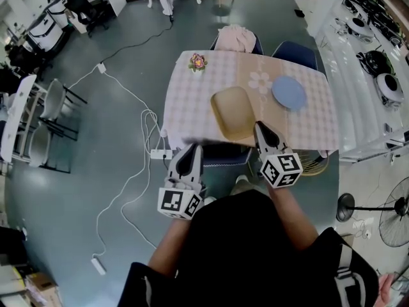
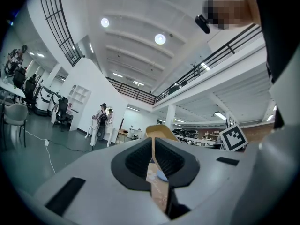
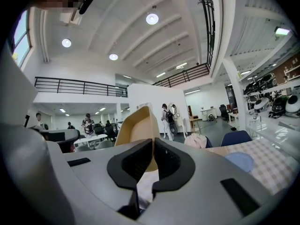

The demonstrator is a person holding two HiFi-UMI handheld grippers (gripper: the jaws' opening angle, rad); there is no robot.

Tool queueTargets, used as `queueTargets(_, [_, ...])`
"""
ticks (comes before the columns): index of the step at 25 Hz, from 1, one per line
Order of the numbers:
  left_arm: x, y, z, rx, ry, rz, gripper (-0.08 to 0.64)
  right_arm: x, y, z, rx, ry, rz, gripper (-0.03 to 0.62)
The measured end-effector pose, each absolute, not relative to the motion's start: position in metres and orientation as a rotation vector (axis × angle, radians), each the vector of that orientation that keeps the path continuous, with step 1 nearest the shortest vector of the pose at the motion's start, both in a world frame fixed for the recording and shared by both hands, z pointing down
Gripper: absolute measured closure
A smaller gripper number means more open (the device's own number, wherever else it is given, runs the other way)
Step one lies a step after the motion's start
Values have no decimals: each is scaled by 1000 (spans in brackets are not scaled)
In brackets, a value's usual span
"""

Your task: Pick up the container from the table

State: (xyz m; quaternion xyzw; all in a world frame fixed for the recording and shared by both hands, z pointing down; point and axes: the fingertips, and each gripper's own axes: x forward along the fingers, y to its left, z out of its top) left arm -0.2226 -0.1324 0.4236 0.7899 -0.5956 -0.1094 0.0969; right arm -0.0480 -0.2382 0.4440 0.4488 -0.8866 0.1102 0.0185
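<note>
The tan shallow container (image 1: 232, 110) is over the near part of the checked table (image 1: 185, 101). My right gripper (image 1: 259, 130) is shut on its near right rim. In the right gripper view the container (image 3: 136, 128) stands tilted up just beyond the closed jaws of the right gripper (image 3: 153, 146). My left gripper (image 1: 192, 151) hovers at the table's near left edge, apart from the container. In its own view the left gripper (image 2: 153, 146) is shut to a thin slit. The container (image 2: 159, 129) shows edge-on ahead of it.
A blue plate (image 1: 289, 92) lies on the table right of the container, and a small flower ornament (image 1: 197, 61) sits at the far left corner. Chairs stand behind the table, one draped with a pink cloth (image 1: 236, 38). A white cable (image 1: 128, 171) runs over the floor at left.
</note>
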Motion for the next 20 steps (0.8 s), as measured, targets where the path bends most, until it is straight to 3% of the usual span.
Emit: queueTargets(20, [-214, -177, 434, 2301, -1796, -322, 540, -36, -293, 454, 1349, -2755, 339, 580])
